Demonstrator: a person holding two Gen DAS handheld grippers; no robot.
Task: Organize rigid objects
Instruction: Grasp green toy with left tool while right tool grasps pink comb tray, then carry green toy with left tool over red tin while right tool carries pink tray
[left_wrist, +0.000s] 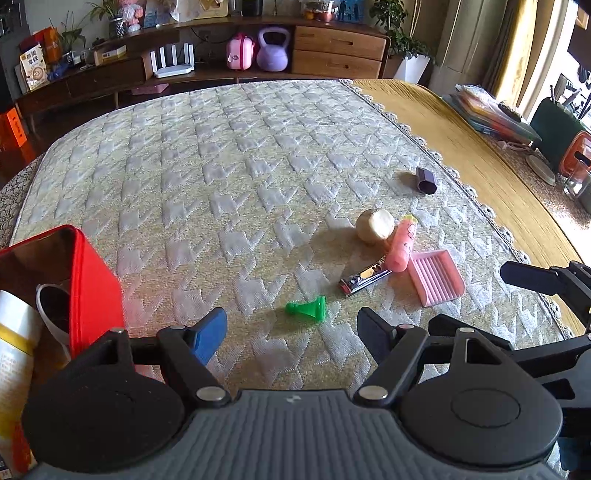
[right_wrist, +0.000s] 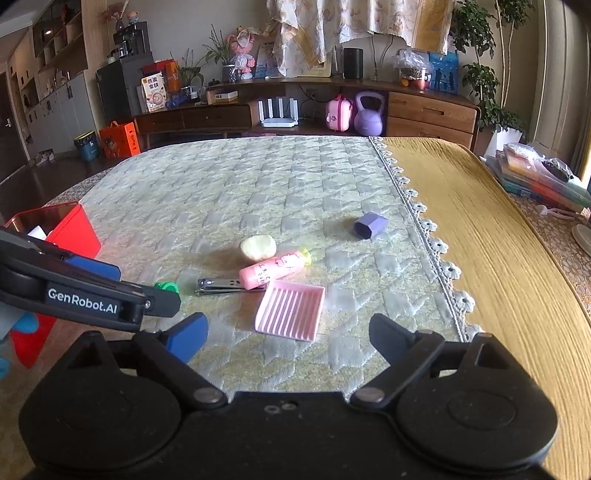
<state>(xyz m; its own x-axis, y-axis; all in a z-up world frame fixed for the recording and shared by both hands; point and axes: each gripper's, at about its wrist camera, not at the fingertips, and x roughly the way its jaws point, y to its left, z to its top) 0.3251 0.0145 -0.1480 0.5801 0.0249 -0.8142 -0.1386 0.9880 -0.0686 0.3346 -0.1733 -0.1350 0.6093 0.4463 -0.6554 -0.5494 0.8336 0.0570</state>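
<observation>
Small items lie loose on a quilted mat (left_wrist: 221, 166): a green chess pawn (left_wrist: 308, 309) on its side, a metal nail clipper (left_wrist: 364, 277), a pink tube (left_wrist: 402, 243), a pink ridged scoop (left_wrist: 436, 277), a cream round piece (left_wrist: 375, 225) and a purple hexagonal cap (left_wrist: 426, 180). My left gripper (left_wrist: 291, 332) is open, and the pawn lies just ahead of its fingers. My right gripper (right_wrist: 288, 330) is open too, low over the mat, with the pink scoop (right_wrist: 290, 310) right in front of it. Neither holds anything.
A red box (left_wrist: 94, 288) stands at the mat's left, with a white can (left_wrist: 14, 332) and a cup inside. To the right, past a lace edge, runs a yellow tablecloth (right_wrist: 498, 240) with stacked folders (right_wrist: 539, 177). A wooden sideboard (right_wrist: 332, 110) stands behind.
</observation>
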